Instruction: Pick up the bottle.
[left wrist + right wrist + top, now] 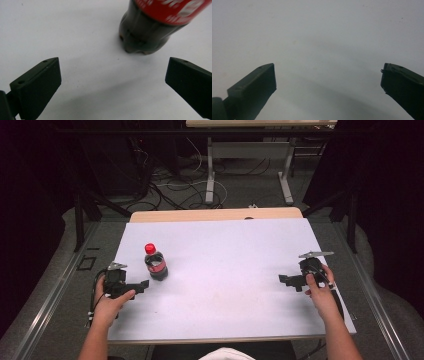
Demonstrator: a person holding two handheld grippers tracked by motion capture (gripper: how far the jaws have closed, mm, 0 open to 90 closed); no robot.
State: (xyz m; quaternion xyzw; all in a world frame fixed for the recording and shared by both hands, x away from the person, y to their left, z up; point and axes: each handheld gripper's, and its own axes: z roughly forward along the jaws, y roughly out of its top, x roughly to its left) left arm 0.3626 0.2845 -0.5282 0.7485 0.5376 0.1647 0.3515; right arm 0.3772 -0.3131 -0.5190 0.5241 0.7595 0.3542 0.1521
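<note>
A small cola bottle with a red cap and red label stands upright on the left part of the white table. My left gripper rests low on the table just in front of and left of the bottle, jaws open and empty. In the left gripper view the bottle's dark base stands ahead of the open left gripper, toward the right jaw and apart from both. My right gripper sits near the table's right edge, pointing left, open. In the right gripper view the right gripper stands wide over bare white surface.
Beyond the table's far edge, cables lie on the floor around the white legs of another desk. Dark stands flank the table on both sides. The person's forearms come in from the bottom.
</note>
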